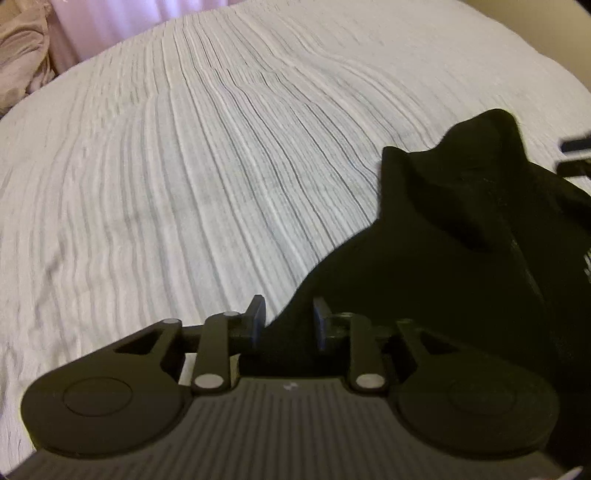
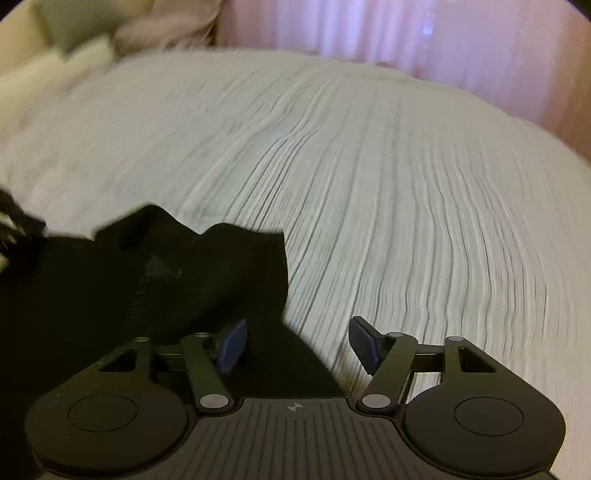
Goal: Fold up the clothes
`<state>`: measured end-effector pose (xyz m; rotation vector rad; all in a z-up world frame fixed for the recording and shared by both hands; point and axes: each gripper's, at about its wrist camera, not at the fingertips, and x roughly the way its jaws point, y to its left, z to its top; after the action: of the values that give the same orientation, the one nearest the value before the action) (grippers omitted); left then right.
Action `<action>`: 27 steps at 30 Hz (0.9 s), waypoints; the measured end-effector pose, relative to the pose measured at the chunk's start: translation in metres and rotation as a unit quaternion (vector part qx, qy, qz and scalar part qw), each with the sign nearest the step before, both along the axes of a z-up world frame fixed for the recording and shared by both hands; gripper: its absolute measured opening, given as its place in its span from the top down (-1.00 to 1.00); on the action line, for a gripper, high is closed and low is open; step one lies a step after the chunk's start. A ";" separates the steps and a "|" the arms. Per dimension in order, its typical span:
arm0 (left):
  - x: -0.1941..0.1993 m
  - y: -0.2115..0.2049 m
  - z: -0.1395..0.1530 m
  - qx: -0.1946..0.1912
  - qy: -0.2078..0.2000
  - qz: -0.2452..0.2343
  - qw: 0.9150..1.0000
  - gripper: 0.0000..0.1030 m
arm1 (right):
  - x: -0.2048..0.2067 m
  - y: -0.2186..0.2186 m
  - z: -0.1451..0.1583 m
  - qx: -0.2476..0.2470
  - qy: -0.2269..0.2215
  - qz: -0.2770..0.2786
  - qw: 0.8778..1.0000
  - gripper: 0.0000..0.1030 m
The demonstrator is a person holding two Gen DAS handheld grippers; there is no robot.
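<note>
Left gripper (image 1: pixel 289 321): jaws a narrow way apart, black garment (image 1: pixel 443 240) edge lying in the gap, pads not visibly pressed on it; no firm grip to be seen. Right gripper (image 2: pixel 297 345): jaws wide apart, a corner of the same black garment (image 2: pixel 166 280) reaching in beside the left-hand pad, striped bedcover showing beside the other pad; nothing clamped.

Outward from there: garment heaped in loose, raised folds on the bed (image 1: pixel 184 184), one peak standing up, lying between the two grippers; a scrap of white lettering just visible at the far right edge of the left view. Beyond it, bare ribbed bedcover (image 2: pixel 406 184), much rumpled; at the back a pink curtain (image 2: pixel 369 33) and a pile of pale bedding (image 1: pixel 22 55) in a corner.

Judged risks: with both pairs of jaws slack, any lift likely to leave the cloth behind or take a single layer only; black on black making edges hard to pick, so a wrong hem easily caught; a low pinch liable to gather the bedcover along with the garment; uneven pulls from the two sides apt to twist the bunched folds tighter rather than spread them flat.
</note>
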<state>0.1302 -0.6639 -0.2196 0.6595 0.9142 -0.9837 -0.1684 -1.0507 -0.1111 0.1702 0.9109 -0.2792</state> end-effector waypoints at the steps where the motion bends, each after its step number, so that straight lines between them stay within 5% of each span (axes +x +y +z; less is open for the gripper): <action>1: -0.004 0.008 0.005 -0.002 -0.003 0.001 1.000 0.42 | -0.015 0.003 -0.002 0.016 -0.008 -0.022 1.000 -0.26; 4: -0.015 0.030 0.021 -0.009 -0.010 0.003 1.000 0.39 | -0.084 0.012 0.006 0.062 -0.027 -0.094 0.993 -0.26; 10: -0.079 0.057 0.042 -0.013 0.029 -0.001 0.999 0.37 | -0.246 0.046 0.012 0.109 0.018 -0.239 0.965 -0.26; 17: -0.178 0.034 0.046 -0.005 0.083 -0.084 0.993 0.22 | -0.348 0.108 0.010 0.091 0.100 -0.295 0.946 -0.26; 21: -0.224 0.008 0.050 -0.003 0.086 -0.135 0.987 0.19 | -0.394 0.120 0.015 0.119 0.060 -0.343 0.930 -0.26; 24: -0.247 -0.006 0.055 -0.003 0.089 -0.157 0.984 0.17 | -0.426 0.120 0.017 0.143 0.000 -0.410 0.901 -0.26; 27: -0.271 -0.018 0.057 0.005 0.086 -0.187 0.979 0.16 | -0.444 0.115 0.008 0.158 0.001 -0.454 0.877 -0.26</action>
<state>-0.1410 -0.6818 -0.1629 0.7806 0.9668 -1.3887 -0.6129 -0.9358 -0.1026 0.9137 0.8204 -1.0034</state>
